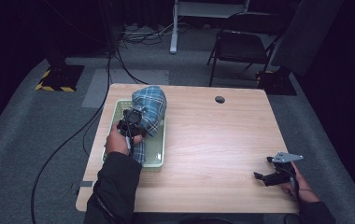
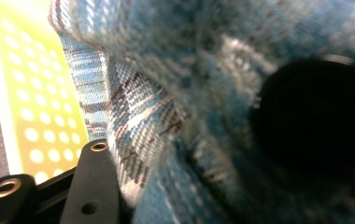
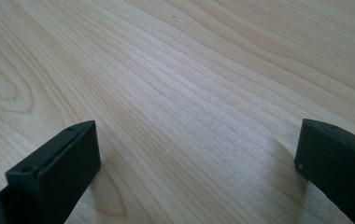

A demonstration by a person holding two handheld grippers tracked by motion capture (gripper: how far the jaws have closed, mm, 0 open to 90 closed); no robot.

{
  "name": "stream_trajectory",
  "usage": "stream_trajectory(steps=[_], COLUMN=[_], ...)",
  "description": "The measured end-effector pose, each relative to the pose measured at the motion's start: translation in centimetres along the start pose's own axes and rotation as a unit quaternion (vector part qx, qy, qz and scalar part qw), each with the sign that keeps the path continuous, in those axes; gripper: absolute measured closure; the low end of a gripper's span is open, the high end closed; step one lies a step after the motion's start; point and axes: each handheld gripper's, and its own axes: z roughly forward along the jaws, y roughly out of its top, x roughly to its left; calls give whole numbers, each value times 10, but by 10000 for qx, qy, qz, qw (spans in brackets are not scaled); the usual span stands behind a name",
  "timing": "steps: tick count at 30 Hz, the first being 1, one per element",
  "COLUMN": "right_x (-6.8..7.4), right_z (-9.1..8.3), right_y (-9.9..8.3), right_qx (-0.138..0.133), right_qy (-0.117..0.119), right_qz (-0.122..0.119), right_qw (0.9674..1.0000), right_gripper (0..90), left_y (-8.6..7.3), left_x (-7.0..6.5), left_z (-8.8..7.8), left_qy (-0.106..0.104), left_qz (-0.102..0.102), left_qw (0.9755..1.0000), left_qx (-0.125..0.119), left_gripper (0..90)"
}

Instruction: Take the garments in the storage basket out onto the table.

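Note:
A blue plaid cloth [image 1: 150,108] lies bunched in a pale green perforated basket [image 1: 159,163] at the table's left. My left gripper [image 1: 136,116] is shut on the cloth's near part and holds it above the basket floor. In the left gripper view the cloth [image 2: 189,93] is pressed right up to the lens beside one black finger [image 2: 91,186], with the basket [image 2: 35,116] at the left; the other finger is hidden by fabric. My right gripper [image 1: 264,168] rests open at the table's near right corner. Its jaws [image 3: 196,154] stand wide apart over bare wood.
The wooden table [image 1: 213,140] has a round cable hole [image 1: 220,99] near its far edge. A folding chair [image 1: 241,44] stands behind the table. Cables [image 1: 73,135] run over the grey floor to the left.

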Motion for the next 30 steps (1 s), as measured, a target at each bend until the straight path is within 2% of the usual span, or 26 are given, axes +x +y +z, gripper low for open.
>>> stream_trajectory(steps=[7,13,17,24,30], right_x=[0,0,0,0,0], right_z=[0,0,0,0,0], right_y=[0,0,0,0,0], right_qx=[-2,-3,-1,-1,-3], right_qy=[1,0,0,0,2], right_qz=[0,1,1,0,5], right_qw=[10000,10000,10000,10000,10000], right_gripper=[1,1,1,1,1], left_y=[6,12,16,22,29], left_x=[-9,-22,-32,-46,-64], left_z=[-10,-18,-22,-24,-26], left_qy=[-127,-246,-355,-568,-743], left_qz=[43,223,347,427,603], left_qw=[9999,9992,9984,9970,9948], left_qx=[-90,-218,-253,-314,-348], left_gripper=[483,482,482,481,481])
